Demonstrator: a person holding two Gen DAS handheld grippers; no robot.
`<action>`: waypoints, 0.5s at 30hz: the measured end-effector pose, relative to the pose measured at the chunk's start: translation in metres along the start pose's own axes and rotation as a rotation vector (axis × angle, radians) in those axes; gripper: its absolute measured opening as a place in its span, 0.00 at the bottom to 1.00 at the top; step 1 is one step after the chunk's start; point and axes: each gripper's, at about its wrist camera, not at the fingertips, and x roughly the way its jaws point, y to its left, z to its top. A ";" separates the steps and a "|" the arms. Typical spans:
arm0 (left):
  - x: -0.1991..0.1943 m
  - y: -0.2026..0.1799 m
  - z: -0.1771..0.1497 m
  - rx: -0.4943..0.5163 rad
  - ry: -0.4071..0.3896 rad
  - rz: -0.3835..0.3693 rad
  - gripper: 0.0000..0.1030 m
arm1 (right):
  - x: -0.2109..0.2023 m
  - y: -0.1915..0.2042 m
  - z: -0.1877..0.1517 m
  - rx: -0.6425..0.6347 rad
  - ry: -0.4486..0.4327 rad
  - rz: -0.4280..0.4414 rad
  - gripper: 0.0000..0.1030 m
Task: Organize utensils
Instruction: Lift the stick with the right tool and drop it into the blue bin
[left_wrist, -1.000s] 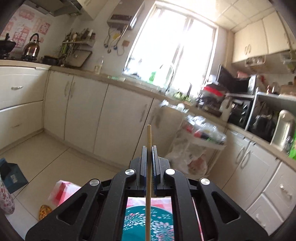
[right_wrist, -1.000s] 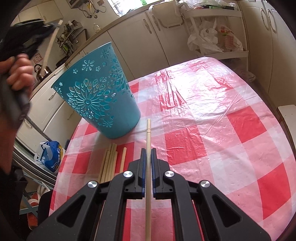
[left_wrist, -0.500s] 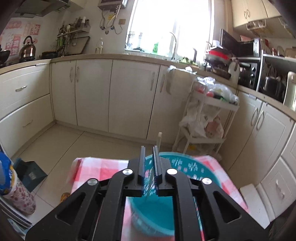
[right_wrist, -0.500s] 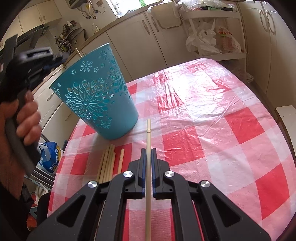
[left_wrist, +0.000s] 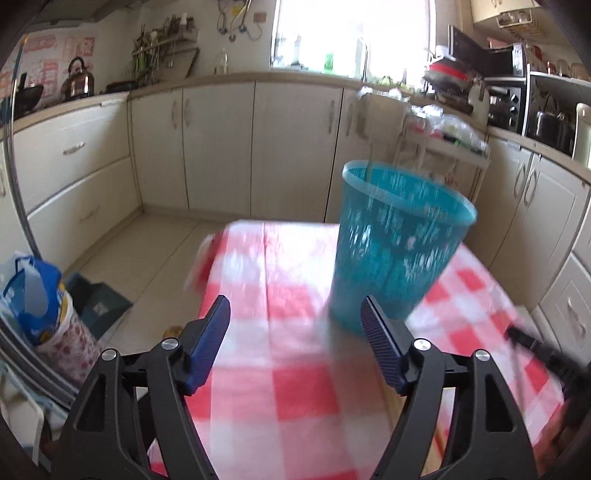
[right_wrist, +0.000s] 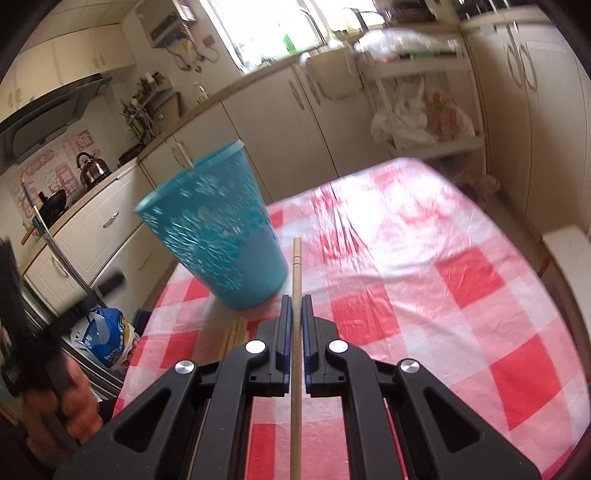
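Observation:
A teal openwork basket (left_wrist: 391, 243) stands on the red-and-white checked tablecloth (left_wrist: 280, 295); it also shows in the right wrist view (right_wrist: 218, 236). One wooden chopstick (right_wrist: 183, 153) leans inside it, its tip above the rim. My left gripper (left_wrist: 295, 325) is open and empty, low over the table in front of the basket. My right gripper (right_wrist: 293, 314) is shut on a wooden chopstick (right_wrist: 295, 280) that points toward the basket's base. Several more chopsticks (right_wrist: 234, 332) lie on the cloth by the basket.
Cream kitchen cabinets (left_wrist: 221, 147) run behind the table. A white trolley with plastic bags (right_wrist: 421, 110) stands at the far side. A blue-and-white bag (left_wrist: 33, 291) sits on the floor at the left. A white stool edge (right_wrist: 569, 251) is at the right.
My left gripper has opened and let its chopstick go into the basket, then dropped back lower toward the table. My right gripper has lifted and tilted up, still holding its chopstick.

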 end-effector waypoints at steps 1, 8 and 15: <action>0.000 0.003 -0.006 -0.002 0.015 -0.002 0.68 | -0.004 0.004 0.001 0.000 -0.015 0.006 0.06; -0.006 0.018 -0.022 -0.012 0.030 -0.013 0.74 | -0.023 0.039 0.043 -0.012 -0.157 0.051 0.06; -0.012 0.035 -0.023 -0.063 0.025 -0.035 0.74 | 0.004 0.104 0.128 -0.054 -0.331 0.100 0.06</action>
